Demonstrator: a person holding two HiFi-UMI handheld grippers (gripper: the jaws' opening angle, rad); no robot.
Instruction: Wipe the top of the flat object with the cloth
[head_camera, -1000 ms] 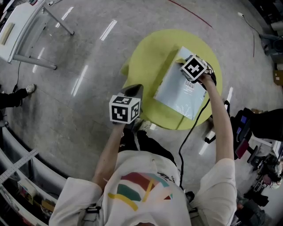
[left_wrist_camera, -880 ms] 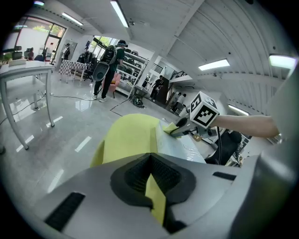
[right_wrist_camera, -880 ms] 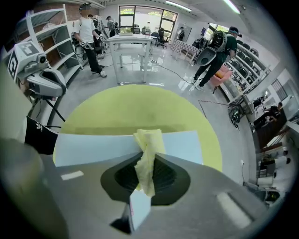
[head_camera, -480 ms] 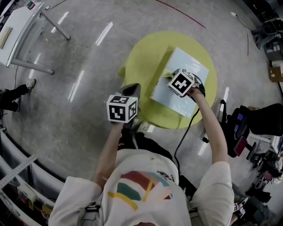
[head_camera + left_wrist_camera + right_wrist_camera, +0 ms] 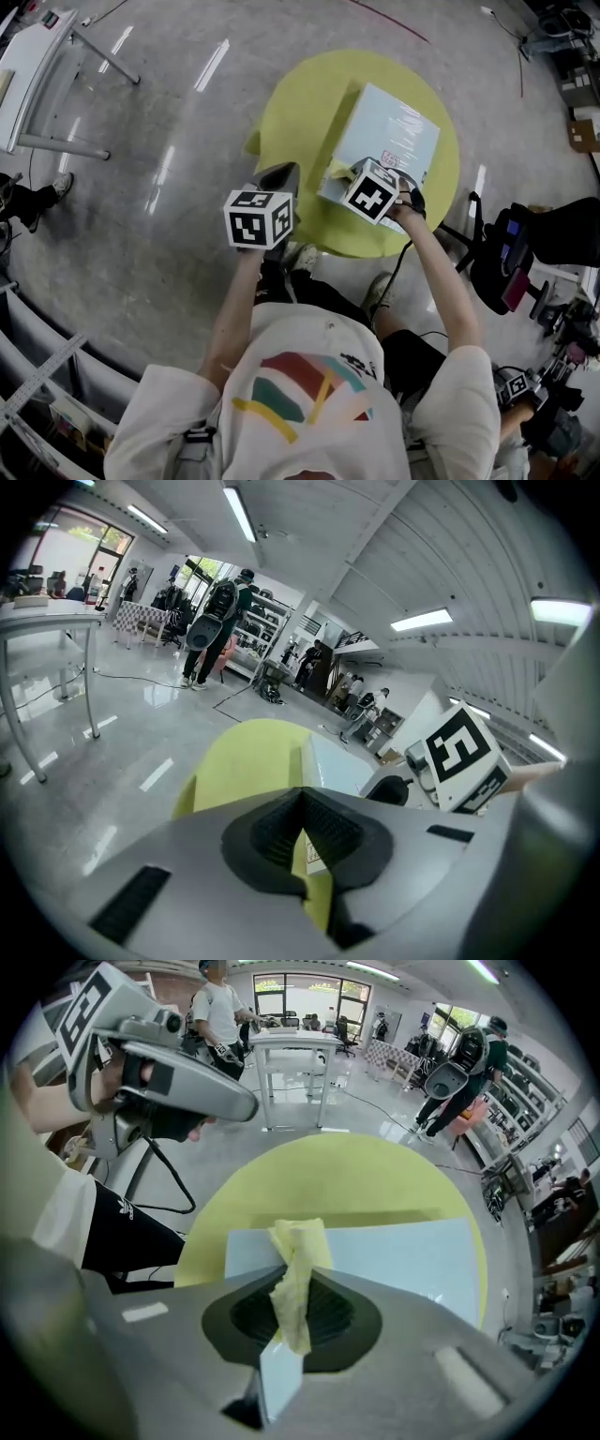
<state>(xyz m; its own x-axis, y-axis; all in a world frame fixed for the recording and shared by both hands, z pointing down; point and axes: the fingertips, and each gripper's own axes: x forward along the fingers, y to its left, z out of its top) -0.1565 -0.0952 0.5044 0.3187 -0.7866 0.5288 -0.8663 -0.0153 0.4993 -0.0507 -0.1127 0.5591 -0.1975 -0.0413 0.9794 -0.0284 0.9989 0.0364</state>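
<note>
At near edge of flat object [image 5: 389,131] on tabletop [image 5: 300,112]: right gripper [image 5: 302,1330], jaws clamped on cloth [image 5: 298,1269], has dragged it back from far corner. One pass done; more probably needed. Left gripper [image 5: 302,846] jaws closed, empty.

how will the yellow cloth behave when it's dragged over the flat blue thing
Probably floppy: the yellow cloth bunches and folds where the right gripper pinches it. Likely light, since that pinch alone holds it. It may crumple rather than slide flat over the flat object.
</note>
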